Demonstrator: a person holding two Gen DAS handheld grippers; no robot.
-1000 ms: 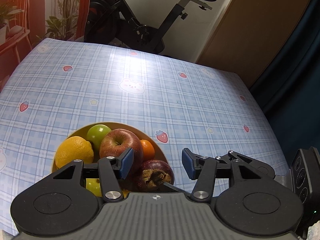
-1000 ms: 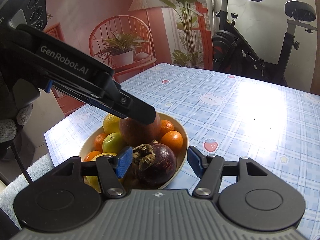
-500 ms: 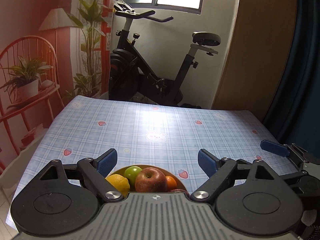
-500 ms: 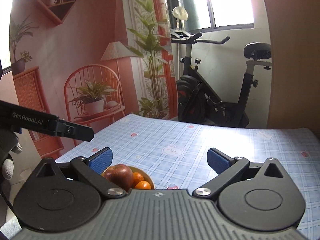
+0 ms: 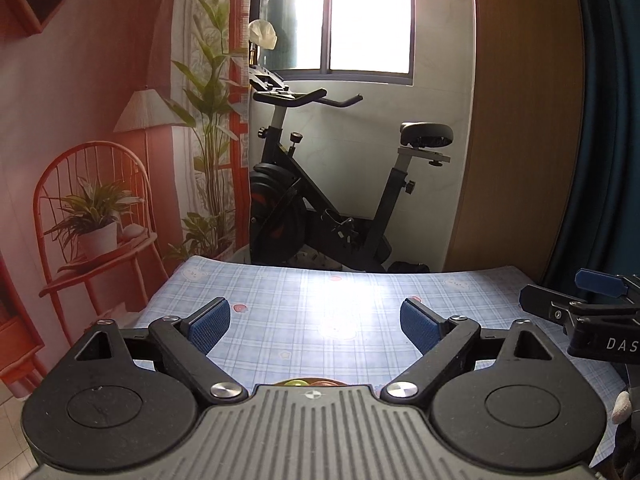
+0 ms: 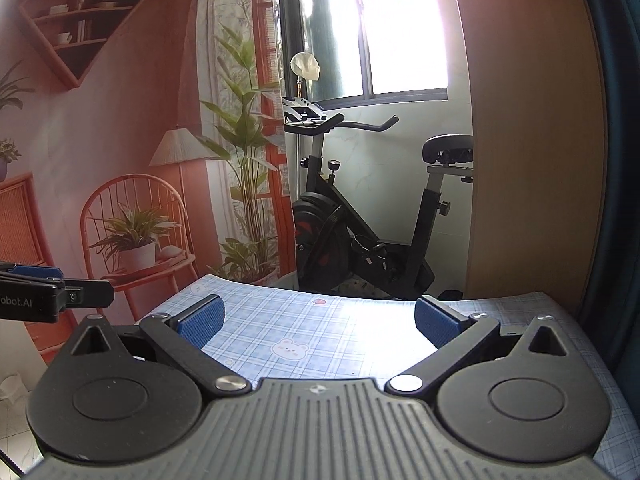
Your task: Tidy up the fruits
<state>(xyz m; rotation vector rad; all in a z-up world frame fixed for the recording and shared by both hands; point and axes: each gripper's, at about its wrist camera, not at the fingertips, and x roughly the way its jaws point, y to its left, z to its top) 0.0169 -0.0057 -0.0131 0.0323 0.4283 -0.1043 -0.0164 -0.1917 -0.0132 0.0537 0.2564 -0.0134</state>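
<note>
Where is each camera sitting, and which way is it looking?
Left wrist view: sits on the left claw, looking along its open fingers across the checked table to the exercise bike; the right claw pokes in at the right edge, and a sliver of fruit peeks over the claw's body.
Right wrist view: sits on the right claw, open too, facing the same way; the left claw shows at the left edge.
Both share the table, bike, window and red chair.

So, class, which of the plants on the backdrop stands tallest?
The leafy plant beside the bike: it rises above the lamp, while the potted plant on the chair stays low.
</note>
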